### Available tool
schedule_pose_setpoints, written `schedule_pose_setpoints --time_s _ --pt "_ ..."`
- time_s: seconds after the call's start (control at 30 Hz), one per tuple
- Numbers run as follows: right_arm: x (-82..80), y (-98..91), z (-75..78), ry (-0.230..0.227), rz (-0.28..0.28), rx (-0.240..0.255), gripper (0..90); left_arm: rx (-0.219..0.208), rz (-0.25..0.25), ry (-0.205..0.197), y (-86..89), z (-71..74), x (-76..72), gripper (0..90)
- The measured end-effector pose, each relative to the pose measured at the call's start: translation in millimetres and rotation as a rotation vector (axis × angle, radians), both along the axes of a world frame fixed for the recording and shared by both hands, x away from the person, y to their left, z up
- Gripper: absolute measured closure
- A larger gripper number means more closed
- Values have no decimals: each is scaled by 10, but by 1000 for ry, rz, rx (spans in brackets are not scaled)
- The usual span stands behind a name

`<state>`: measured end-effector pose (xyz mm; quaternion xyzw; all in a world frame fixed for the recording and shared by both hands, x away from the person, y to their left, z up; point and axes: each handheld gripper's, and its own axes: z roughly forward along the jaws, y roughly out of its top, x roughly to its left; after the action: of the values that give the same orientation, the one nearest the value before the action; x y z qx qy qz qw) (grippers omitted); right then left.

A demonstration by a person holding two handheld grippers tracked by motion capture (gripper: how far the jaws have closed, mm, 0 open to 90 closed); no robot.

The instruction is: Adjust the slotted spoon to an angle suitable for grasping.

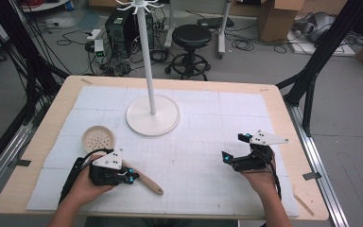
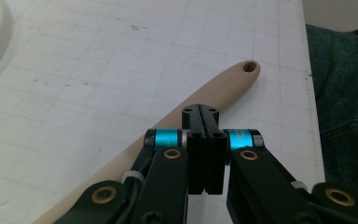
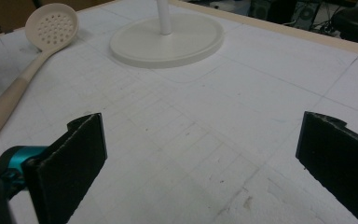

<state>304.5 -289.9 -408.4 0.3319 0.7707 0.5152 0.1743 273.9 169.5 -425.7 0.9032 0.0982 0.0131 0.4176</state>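
Skimmer (image 1: 123,158) lies at lower left of the desk (image 1: 283,101), its handle under the left gripper (image 1: 128,178), jaws pressed together (seemingly not gripping it), so they should part and straddle it squarely, while the right gripper (image 1: 234,147) waits, jaws apart.

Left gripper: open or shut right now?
Shut. In its own view the left gripper has both jaws pressed together with no gap, poised over the skimmer handle, not around it.

Matt beige plastic on the slotted spoon (image 3: 51,23), smooth handle; the stand's base (image 3: 168,39) looks satin white; gridded mat (image 1: 194,156) papery over a pale wood table (image 1: 283,118).
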Motion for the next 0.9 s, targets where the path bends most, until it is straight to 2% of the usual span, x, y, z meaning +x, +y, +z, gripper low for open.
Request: schedule_pose_setpoints --time_s 0.03,0.1,0.2,0.23,0.4,0.63,0.9 --pt "0 0 0 0 0 0 8 0 0 0 0 0 0 897" --pt "-1 -5 0 0 -1 1 8 31 -10 6 -60 -73 22 897" --pt "-2 -12 3 -4 -3 2 8 22 1 8 -84 -106 59 897" --pt "-3 -12 4 -4 -3 4 7 25 15 -6 -118 -105 71 897" --pt "5 -1 -2 -5 0 0 8 32 51 -12 -189 -99 122 898" --pt "-2 0 -1 2 -2 2 8 31 119 -23 -310 -111 276 897" --pt "10 5 -12 -1 2 -3 8 46 155 -27 -369 -109 385 898"
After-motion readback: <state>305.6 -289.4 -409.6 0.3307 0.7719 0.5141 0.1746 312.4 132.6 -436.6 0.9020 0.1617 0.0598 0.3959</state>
